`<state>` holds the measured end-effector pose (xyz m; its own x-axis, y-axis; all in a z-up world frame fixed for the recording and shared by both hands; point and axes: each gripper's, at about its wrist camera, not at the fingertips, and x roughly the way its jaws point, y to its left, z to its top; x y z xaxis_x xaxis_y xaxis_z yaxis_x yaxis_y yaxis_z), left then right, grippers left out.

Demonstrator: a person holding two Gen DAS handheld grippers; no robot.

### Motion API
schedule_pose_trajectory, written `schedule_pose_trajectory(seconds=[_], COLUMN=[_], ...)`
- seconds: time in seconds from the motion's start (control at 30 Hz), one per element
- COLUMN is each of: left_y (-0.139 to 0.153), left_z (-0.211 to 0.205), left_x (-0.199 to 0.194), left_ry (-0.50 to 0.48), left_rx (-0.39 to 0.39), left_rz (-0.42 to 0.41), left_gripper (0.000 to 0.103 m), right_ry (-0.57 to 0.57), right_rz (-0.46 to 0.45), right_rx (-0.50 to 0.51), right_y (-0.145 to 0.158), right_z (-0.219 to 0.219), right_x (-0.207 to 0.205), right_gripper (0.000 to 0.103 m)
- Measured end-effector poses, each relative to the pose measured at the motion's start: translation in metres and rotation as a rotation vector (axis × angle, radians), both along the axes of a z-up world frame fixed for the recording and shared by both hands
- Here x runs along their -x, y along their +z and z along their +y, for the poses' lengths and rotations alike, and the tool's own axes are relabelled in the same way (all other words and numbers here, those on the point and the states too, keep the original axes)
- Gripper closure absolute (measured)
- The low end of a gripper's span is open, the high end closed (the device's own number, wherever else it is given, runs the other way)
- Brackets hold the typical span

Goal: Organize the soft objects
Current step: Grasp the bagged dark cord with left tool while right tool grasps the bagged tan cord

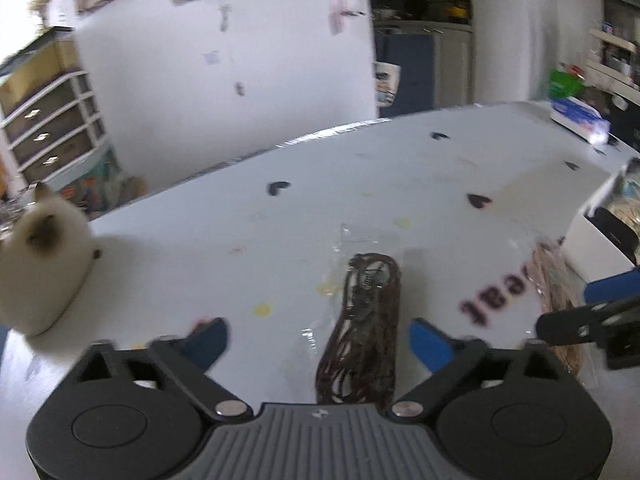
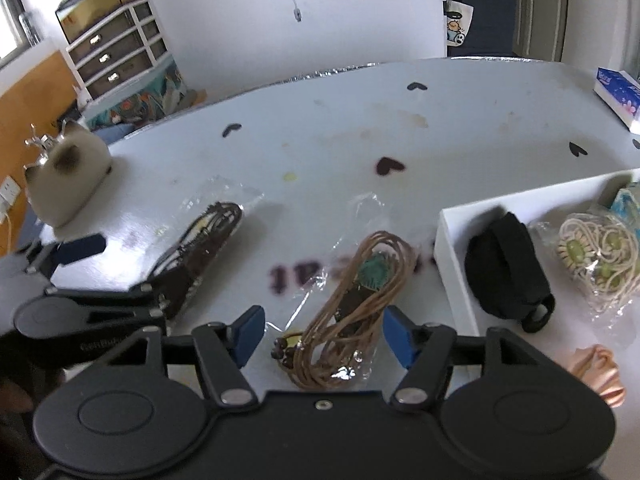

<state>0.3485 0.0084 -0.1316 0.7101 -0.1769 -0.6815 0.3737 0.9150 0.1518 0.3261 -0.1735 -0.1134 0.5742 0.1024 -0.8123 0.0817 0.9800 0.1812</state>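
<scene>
My left gripper is open, low over the table, its blue fingers on either side of a dark brown corded bundle in clear wrap. That bundle also shows in the right wrist view, with the left gripper beside it. My right gripper is open around a tan corded bundle with a green ornament, also in clear wrap. A white box at the right holds a black pouch and a cream corded bundle.
A plush cat stands at the table's left edge; it also shows in the left wrist view. A tissue box sits at the far right. A peach soft item lies by the white box. Drawers stand beyond the table.
</scene>
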Motion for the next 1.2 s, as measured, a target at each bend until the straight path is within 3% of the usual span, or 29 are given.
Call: schedule_pose_trajectory(seconds=[0.23,0.5,0.67,0.77,0.87,0.97,1.03,1.2], left_y=[-0.014,-0.011,-0.008,-0.006,-0.002,0.006,0.013,0.022], left_z=[-0.006,0.001,0.009,0.015,0.023,0.025,0.024,0.012], left_x=[-0.006,0.013,0.043,0.06,0.072,0.075,0.074,0.057], left_ry=[-0.091,0.01,0.056,0.064,0.087,0.103,0.113,0.152], left_rx=[-0.013,0.053,0.094,0.105,0.125,0.132,0.14,0.142], left_rz=[0.08,0.139,0.196,0.231,0.253,0.228,0.204,0.175], left_gripper=[0.05,0.052,0.056,0.056,0.05,0.035,0.03,0.03], right_ry=[0.202,0.415,0.46,0.45,0.412,0.334,0.27,0.115], right_rz=[0.008,0.051,0.094,0.053,-0.005,-0.044,-0.046,0.0], right_rx=[0.138,0.149,0.129,0.112,0.098,0.07,0.038,-0.042], right_y=[-0.013,-0.01,-0.008,0.004,0.02,0.028,0.029,0.012], right_z=[0.018,0.009,0.002,0.0,-0.001,-0.004,-0.008,-0.011], right_x=[0.007,0.043,0.067,0.072,0.067,0.049,0.032,-0.001], right_gripper=[0.048,0.065,0.067,0.066,0.049,0.031,0.029,0.029])
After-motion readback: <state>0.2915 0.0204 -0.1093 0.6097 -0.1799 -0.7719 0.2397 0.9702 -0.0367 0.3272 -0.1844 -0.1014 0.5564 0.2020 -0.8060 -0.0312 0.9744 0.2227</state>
